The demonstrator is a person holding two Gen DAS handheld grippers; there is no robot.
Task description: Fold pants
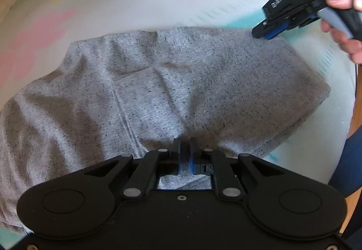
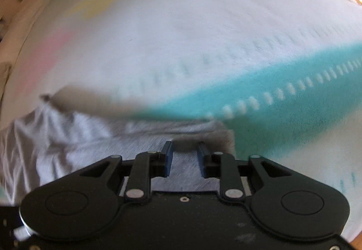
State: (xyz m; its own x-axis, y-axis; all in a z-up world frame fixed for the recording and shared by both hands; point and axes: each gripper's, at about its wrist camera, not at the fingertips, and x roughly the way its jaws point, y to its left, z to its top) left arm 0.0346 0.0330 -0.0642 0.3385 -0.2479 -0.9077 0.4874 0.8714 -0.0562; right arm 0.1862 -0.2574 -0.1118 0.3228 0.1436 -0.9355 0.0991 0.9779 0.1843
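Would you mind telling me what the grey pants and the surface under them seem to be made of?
The pants look like soft heathered jersey knit: matte grey with dark flecks and loose creases. The surface looks like a printed pastel cloth sheet, matte; blur leaves its weave unclear.

White letters "DAS" on the right tool, no other legible text

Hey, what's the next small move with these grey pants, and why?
Probably lift the right hand-held gripper clear: its jaws stand apart over the folded corner of the pants, which already lie doubled on the mat, though the blur leaves contact uncertain.
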